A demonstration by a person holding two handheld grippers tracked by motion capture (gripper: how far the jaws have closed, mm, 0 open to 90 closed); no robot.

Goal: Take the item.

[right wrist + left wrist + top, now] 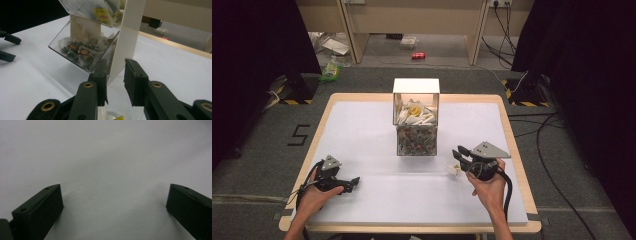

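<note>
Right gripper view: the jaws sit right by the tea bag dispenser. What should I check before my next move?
1. Right gripper jaws apart, nothing pinched: ok.
2. Clear cup below the jaws, upright: ok.
3. Tea bag fully inside the cup: cannot tell, mostly out of frame.
4. Tea bag dispenser upright, both tiers stocked: ok.
5. Left gripper open, low over the white table, away from the dispenser: ok.

The dispenser box (416, 117) blocks mid-table; bare table (362, 130) either side passes freely.
</note>
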